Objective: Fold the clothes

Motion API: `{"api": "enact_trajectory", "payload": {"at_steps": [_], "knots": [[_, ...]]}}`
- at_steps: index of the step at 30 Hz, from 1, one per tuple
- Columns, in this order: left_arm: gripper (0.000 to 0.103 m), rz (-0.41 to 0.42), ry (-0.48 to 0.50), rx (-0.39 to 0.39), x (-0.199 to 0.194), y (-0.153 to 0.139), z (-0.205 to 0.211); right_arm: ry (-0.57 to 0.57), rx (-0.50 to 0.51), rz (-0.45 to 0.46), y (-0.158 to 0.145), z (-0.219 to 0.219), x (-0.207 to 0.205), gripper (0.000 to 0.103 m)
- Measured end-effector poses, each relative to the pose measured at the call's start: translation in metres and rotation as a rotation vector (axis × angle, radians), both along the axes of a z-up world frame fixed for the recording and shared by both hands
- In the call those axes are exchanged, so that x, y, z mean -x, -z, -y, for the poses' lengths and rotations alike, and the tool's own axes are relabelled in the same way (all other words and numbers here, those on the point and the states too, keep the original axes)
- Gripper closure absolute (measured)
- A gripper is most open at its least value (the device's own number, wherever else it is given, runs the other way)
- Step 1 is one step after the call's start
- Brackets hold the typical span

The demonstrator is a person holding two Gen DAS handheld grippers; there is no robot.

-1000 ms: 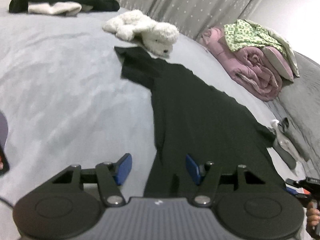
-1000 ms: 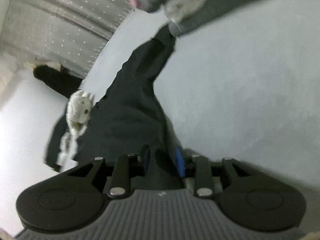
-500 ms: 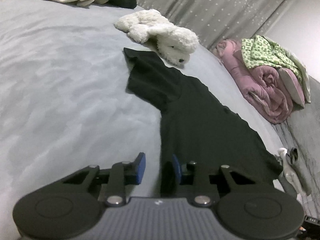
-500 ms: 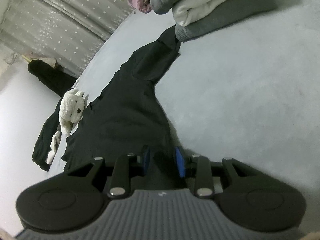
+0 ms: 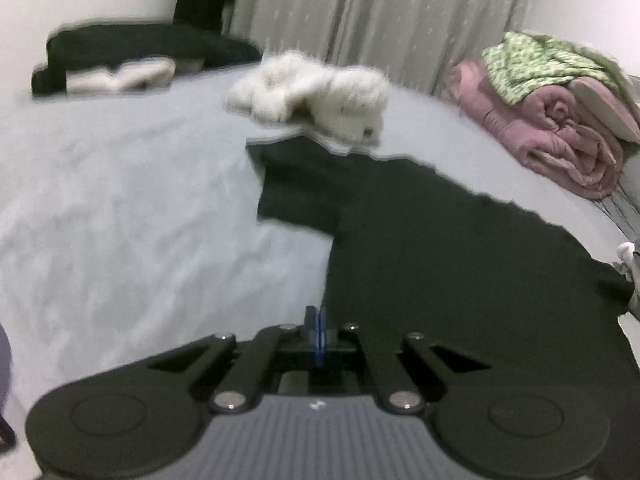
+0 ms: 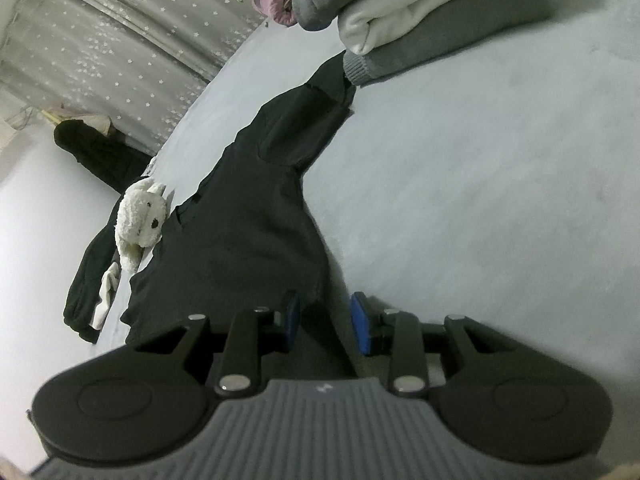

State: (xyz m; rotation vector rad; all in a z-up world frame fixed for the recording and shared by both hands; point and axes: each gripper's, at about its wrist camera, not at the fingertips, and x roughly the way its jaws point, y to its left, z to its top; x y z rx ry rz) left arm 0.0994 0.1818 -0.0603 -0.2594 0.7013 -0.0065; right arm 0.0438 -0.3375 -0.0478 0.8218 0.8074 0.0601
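A black T-shirt (image 5: 440, 260) lies spread flat on the grey bed (image 5: 120, 220), its sleeves reaching out to both sides. My left gripper (image 5: 317, 332) is shut, its blue pads pressed together on the near left edge of the shirt. In the right wrist view the same shirt (image 6: 240, 240) rises in a bunched ridge into my right gripper (image 6: 325, 320). That gripper's pads stand a short way apart with the black cloth clamped between them. The hem under both grippers is hidden.
A white plush toy (image 5: 320, 88) lies at the shirt's far sleeve. Pink bedding with a green cloth (image 5: 560, 140) sits at the right. A folded stack of grey and white clothes (image 6: 420, 20) touches the other sleeve. A dark clothes heap (image 5: 140, 52) lies far left, before a curtain (image 5: 380, 12).
My left gripper went from wide open to shut on the shirt's near edge, and its view tilted up. The right gripper kept its hold on the cloth.
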Motion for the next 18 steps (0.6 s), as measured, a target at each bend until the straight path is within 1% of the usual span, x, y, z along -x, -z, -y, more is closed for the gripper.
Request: {"api": "enact_trajectory", "payload": {"at_steps": [1,2,4,5,6,8,11,14,16,18], "knots": [[0.100,-0.014,-0.005,0.028,-0.001,0.002,-0.004,-0.001,0.001,0.001,0.000,0.000,0.000,0.067],[0.097,-0.023,0.002,0.054,0.003,0.003,-0.008,-0.003,0.001,0.002,-0.001,0.001,0.000,0.064],[0.087,-0.042,0.014,0.107,0.010,0.005,-0.015,-0.010,-0.004,0.003,-0.001,0.003,0.001,0.061],[0.080,-0.051,0.020,0.133,0.013,0.006,-0.019,-0.019,-0.009,0.002,-0.001,0.004,0.001,0.060],[0.078,-0.061,0.027,0.160,0.017,0.007,-0.023,-0.032,-0.015,-0.001,0.000,0.005,0.001,0.060],[0.078,-0.080,0.039,0.213,0.024,0.009,-0.030,-0.057,-0.036,-0.013,0.003,0.008,0.003,0.060],[0.078,-0.108,0.058,0.292,0.034,0.013,-0.042,-0.073,-0.113,-0.026,0.010,0.018,0.011,0.061],[0.078,-0.136,0.076,0.370,0.045,0.016,-0.053,-0.049,-0.245,-0.052,0.021,0.034,0.025,0.064],[0.078,-0.169,0.083,0.404,0.056,0.016,-0.058,-0.028,-0.337,-0.085,0.029,0.043,0.035,0.065],[0.078,-0.202,0.089,0.438,0.067,0.017,-0.062,-0.014,-0.396,-0.119,0.033,0.047,0.045,0.066]]}}
